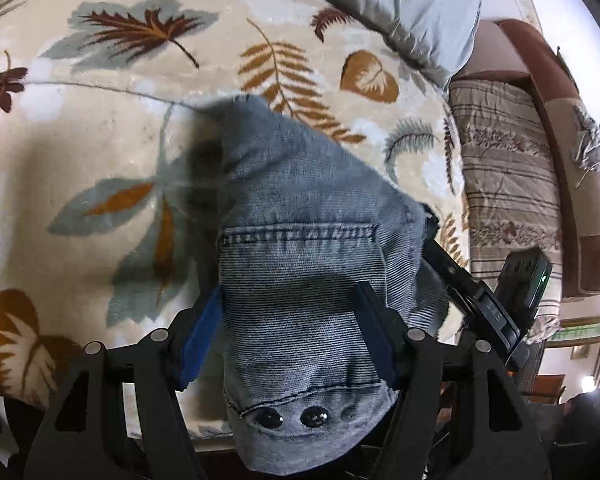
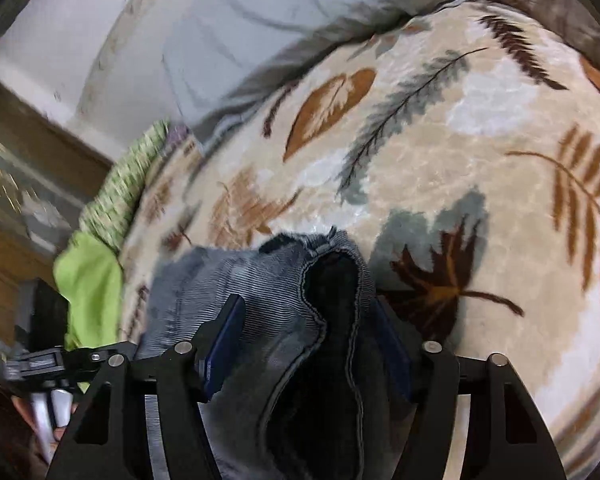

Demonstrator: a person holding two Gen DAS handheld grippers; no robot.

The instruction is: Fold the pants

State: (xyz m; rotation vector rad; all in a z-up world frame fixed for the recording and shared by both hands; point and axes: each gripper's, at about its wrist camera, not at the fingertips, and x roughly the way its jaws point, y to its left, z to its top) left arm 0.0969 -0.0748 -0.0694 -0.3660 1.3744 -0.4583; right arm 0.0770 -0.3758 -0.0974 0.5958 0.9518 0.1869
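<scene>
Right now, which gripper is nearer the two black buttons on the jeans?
Left. The buttons lie between the fingers of the left gripper, near their base; the right gripper is off at the side edge of the jeans.

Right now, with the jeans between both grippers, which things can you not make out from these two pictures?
- Jeans: full shape and legs; left wrist view, cut off below.
- Right gripper fingers' grip: denim covers the right pad.
- Green cloth: right wrist view, blurred.
- Dark device: its kind, unclear.

Faded ribbed denim pants (image 1: 300,216), plush leaf-print blanket (image 1: 112,120) — soft, matt
</scene>
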